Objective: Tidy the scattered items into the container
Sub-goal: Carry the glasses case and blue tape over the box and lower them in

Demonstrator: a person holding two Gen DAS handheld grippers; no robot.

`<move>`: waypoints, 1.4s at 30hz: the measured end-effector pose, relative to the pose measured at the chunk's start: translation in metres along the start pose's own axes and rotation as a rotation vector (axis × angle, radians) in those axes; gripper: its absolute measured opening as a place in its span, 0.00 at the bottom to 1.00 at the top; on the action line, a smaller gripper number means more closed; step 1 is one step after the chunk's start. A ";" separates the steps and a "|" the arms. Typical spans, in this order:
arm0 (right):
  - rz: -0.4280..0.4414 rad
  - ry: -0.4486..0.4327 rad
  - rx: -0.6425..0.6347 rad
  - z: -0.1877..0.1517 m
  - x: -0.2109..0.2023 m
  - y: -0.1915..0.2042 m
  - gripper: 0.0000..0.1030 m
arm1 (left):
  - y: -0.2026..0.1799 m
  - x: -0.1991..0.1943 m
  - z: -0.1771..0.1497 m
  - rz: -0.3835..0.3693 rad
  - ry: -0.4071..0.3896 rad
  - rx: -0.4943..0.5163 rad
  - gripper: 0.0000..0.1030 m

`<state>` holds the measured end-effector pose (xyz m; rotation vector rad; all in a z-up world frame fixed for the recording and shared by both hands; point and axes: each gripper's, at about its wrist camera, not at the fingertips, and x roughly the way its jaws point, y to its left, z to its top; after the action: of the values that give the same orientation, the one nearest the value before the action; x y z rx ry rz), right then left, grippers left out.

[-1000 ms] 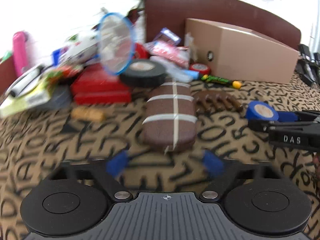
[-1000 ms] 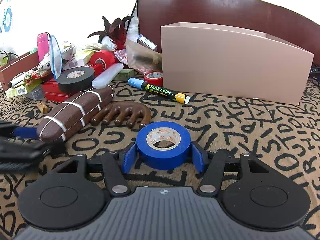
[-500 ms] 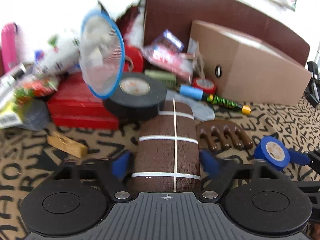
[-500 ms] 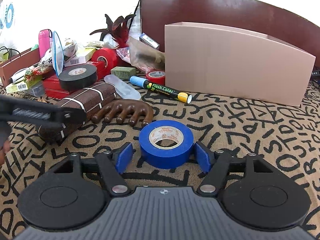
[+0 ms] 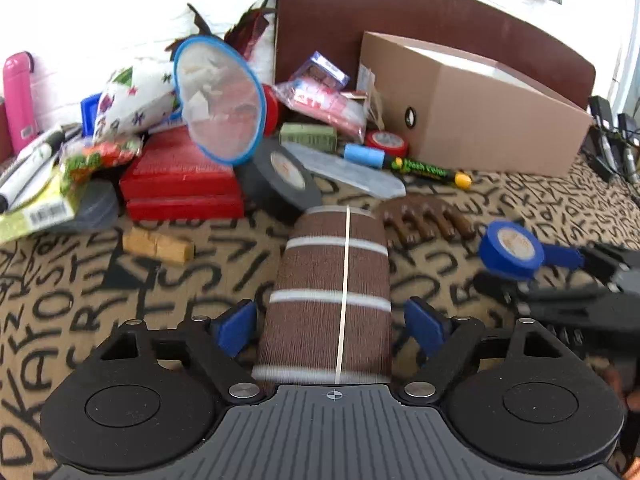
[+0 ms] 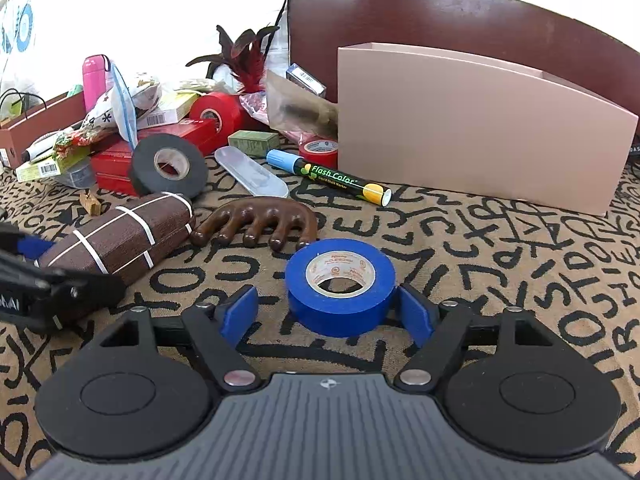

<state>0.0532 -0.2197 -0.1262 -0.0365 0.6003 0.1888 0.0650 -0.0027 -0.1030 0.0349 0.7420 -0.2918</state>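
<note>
A brown case with white bands lies on the patterned cloth between the blue pads of my left gripper. Its jaws are opening and a gap shows on each side of the case. A blue tape roll sits flat between the pads of my right gripper. These jaws are opening too, and the left pad stands clear of the roll. The tan open-topped container stands at the back right. In the left wrist view the container is far right, and the right gripper is beside the blue tape.
A brown wooden comb, a chalk marker, a clear lid and a tilted black tape roll lie between the case and the container. Red boxes, a red tape roll and assorted clutter are piled at the back left. A small wooden block lies left of the case.
The left gripper moved forward so the brown case now sits between its pads, closed in, then widened again. The black tape tipped up. The right jaws widened around the still blue tape.
</note>
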 end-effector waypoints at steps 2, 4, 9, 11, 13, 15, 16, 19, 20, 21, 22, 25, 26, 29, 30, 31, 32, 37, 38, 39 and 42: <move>0.000 -0.002 0.001 0.000 0.000 0.000 0.77 | -0.002 0.012 0.006 -0.008 0.016 0.008 0.80; 0.001 -0.001 0.003 0.000 0.000 -0.001 0.77 | -0.006 0.020 0.006 0.036 0.016 0.054 0.64; 0.000 0.000 0.002 0.000 0.000 -0.001 0.78 | -0.003 0.018 0.004 0.028 0.006 0.058 0.69; -0.001 0.001 0.005 0.000 0.001 -0.001 0.79 | -0.004 0.020 0.006 0.026 0.009 0.055 0.77; -0.001 0.002 0.009 0.000 0.001 -0.002 0.79 | -0.007 0.024 0.010 0.031 0.018 0.066 0.75; 0.002 0.002 0.015 0.000 0.001 -0.002 0.80 | -0.009 0.026 0.014 0.043 0.022 0.086 0.62; 0.004 0.002 0.019 0.000 0.001 -0.003 0.80 | -0.008 0.026 0.014 0.039 0.026 0.088 0.62; -0.008 -0.001 0.023 0.001 0.001 -0.002 0.75 | -0.006 0.026 0.011 0.032 0.014 0.084 0.64; -0.018 -0.004 0.025 0.001 0.000 -0.002 0.72 | -0.006 0.025 0.009 0.032 0.006 0.087 0.67; -0.022 -0.005 0.027 0.001 0.000 -0.003 0.72 | -0.007 0.026 0.007 0.033 0.000 0.091 0.71; -0.021 -0.004 0.031 0.001 0.001 -0.003 0.72 | -0.008 0.026 0.006 0.037 -0.005 0.096 0.71; -0.027 -0.001 0.032 0.003 0.003 -0.003 0.72 | -0.009 0.026 0.006 0.042 -0.004 0.103 0.69; -0.032 0.001 0.028 0.003 0.004 -0.002 0.72 | -0.009 0.026 0.006 0.044 -0.003 0.104 0.64; -0.053 -0.003 0.016 0.004 0.003 0.002 0.60 | -0.009 0.024 0.007 0.044 0.009 0.103 0.61; -0.055 -0.002 0.021 0.004 0.002 0.002 0.60 | -0.010 0.021 0.007 0.046 0.015 0.103 0.61; -0.054 -0.001 0.027 0.003 0.000 0.002 0.60 | -0.010 0.018 0.005 0.045 0.020 0.104 0.61; -0.050 0.000 0.035 0.002 -0.002 0.002 0.60 | -0.011 0.014 0.004 0.038 0.026 0.102 0.61; 0.040 0.009 0.109 -0.003 -0.024 0.001 0.60 | -0.015 -0.007 0.002 -0.042 0.053 0.076 0.61; 0.060 0.013 0.118 -0.003 -0.029 0.000 0.60 | -0.016 -0.011 0.004 -0.057 0.049 0.073 0.61; 0.076 0.015 0.124 -0.003 -0.034 0.001 0.60 | -0.019 -0.015 0.007 -0.069 0.039 0.075 0.61; 0.076 -0.008 0.111 0.003 -0.049 0.000 0.60 | -0.028 -0.028 0.022 -0.109 -0.004 0.083 0.61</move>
<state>0.0149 -0.2279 -0.0958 0.0940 0.6041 0.2290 0.0520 -0.0255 -0.0659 0.0727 0.7288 -0.4268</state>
